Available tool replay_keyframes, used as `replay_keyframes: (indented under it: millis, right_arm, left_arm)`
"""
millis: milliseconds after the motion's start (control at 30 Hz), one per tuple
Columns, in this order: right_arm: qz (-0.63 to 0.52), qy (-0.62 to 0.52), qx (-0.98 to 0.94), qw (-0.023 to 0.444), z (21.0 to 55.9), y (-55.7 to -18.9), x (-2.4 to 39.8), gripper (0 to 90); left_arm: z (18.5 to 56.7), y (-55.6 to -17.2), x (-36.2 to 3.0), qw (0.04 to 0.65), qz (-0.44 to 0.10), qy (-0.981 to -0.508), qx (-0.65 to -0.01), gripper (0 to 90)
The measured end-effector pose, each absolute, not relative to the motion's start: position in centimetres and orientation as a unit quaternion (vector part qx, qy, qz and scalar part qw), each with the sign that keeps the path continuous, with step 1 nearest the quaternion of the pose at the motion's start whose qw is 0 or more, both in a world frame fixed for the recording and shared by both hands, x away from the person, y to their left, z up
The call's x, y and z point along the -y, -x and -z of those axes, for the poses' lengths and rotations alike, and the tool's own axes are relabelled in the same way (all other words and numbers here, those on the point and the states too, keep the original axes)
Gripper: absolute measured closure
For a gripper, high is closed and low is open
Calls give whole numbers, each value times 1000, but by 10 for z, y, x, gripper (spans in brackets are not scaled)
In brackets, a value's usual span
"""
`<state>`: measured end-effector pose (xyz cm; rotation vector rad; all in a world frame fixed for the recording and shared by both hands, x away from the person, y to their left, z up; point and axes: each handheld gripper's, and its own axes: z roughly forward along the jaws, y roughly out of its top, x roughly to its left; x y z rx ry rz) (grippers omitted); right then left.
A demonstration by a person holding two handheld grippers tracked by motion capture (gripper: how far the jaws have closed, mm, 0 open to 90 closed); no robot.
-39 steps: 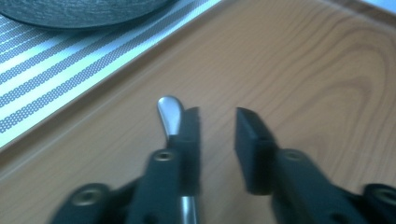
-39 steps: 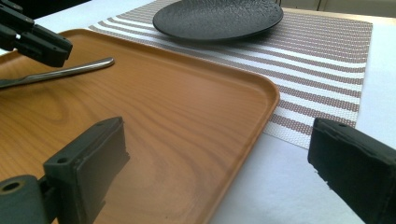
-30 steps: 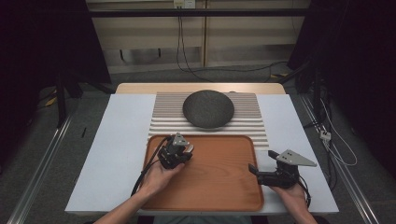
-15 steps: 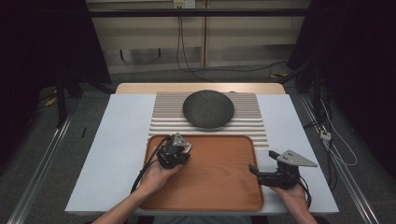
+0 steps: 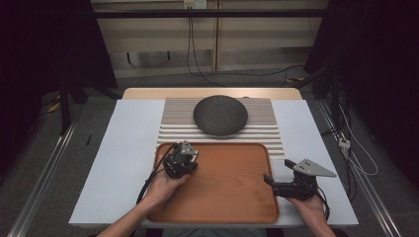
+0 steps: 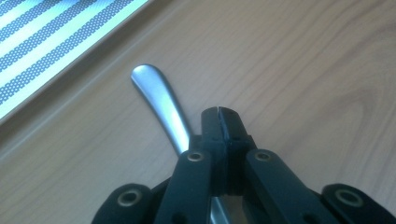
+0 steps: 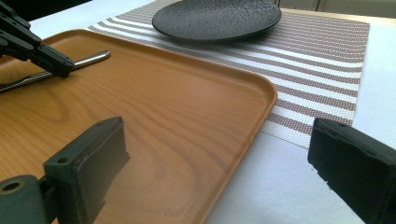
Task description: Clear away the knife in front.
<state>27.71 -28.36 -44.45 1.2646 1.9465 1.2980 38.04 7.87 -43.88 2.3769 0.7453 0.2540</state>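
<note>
With the left gripper (image 6: pixel 219 112) clamped on the utensil handle (image 6: pixel 161 105) and the right gripper (image 7: pixel 219 163) fingers apart, lifting straight off the tray (image 5: pixel 237 197) seemed advisable.

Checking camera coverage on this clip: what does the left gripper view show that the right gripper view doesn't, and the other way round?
Left gripper view: the left gripper close up, jaws shut pad to pad, the metal handle passing beside and under them. Right gripper view: the black plate, the white table, and the right gripper with jaws wide open. Both: wooden tray, striped mat, the handle.
</note>
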Motion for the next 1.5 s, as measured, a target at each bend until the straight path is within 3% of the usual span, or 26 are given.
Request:
replay_keyframes:
  millis: [1500]
  right_arm:
    - [-474, -461, -712, 236, 445, -279, 282, 47]
  left_arm:
    - [432, -370, -121, 283, -79, -900, -324, 900]
